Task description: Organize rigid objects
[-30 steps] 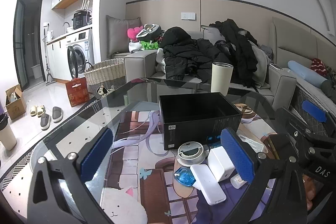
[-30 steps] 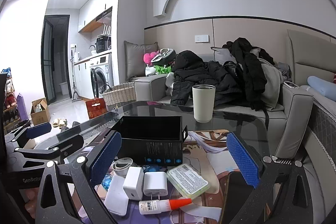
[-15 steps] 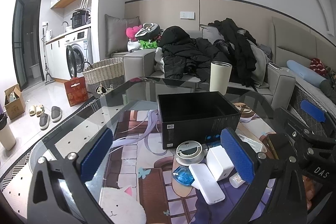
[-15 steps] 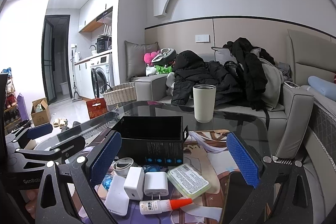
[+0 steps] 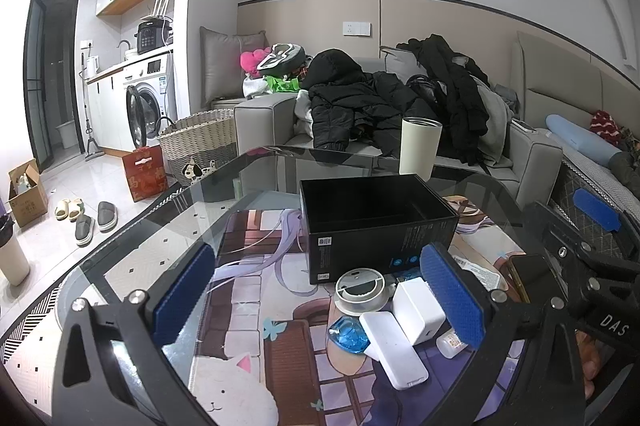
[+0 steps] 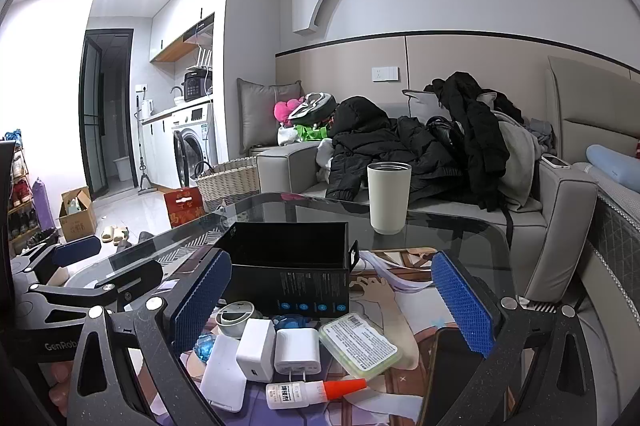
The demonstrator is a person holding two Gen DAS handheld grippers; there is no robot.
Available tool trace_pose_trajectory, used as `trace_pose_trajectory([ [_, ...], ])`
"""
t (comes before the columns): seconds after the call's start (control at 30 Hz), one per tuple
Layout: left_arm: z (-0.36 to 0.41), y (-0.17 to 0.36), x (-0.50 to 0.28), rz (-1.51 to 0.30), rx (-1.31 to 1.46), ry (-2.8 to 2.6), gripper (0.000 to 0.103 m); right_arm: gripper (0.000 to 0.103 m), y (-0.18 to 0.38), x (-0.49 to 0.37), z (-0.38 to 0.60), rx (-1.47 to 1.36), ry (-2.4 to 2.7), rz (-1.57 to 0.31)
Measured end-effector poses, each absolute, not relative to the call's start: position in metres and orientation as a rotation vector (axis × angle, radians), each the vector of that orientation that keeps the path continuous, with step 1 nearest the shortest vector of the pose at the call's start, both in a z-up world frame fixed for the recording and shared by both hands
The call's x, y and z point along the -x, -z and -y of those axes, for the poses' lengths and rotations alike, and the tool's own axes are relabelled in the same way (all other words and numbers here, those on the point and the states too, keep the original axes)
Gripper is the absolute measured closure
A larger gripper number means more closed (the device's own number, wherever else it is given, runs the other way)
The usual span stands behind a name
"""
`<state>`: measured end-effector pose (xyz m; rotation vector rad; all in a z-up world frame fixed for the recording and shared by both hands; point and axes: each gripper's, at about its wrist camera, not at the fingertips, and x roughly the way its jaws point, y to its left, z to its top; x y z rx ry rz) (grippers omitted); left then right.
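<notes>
Box [image 6: 288, 276]: on the glass table [image 6: 448, 238], ahead of the right gripper [image 6: 332, 306], towards its left finger.
Cup [image 6: 388, 198]: behind the box, to its right, near the table's far edge.
Small items: between the right gripper's fingers, in front of the box.
Round device [image 6: 235, 318]: touching the box front, or so it seems; leftmost.
Two chargers [image 6: 276, 346]: side by side, centre, nearer than the round device.
Flat case [image 6: 359, 342]: right of the chargers.
Glue bottle [image 6: 312, 391]: lying in front of the chargers, nearest the gripper.
Left gripper [image 5: 316, 290]: box ahead, same cluster by its right finger.
Sofa [image 6: 560, 194]: behind the table.
</notes>
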<state>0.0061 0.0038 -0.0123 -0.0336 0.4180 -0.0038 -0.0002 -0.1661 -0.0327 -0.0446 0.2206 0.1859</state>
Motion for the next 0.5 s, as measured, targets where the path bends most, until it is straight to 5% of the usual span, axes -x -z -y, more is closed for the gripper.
trace_pose_trajectory([
  [0.5,-0.002,0.012,-0.01,-0.433,0.038,0.004,0.0,0.001,0.02,-0.005,0.172,0.04,-0.161,-0.214],
])
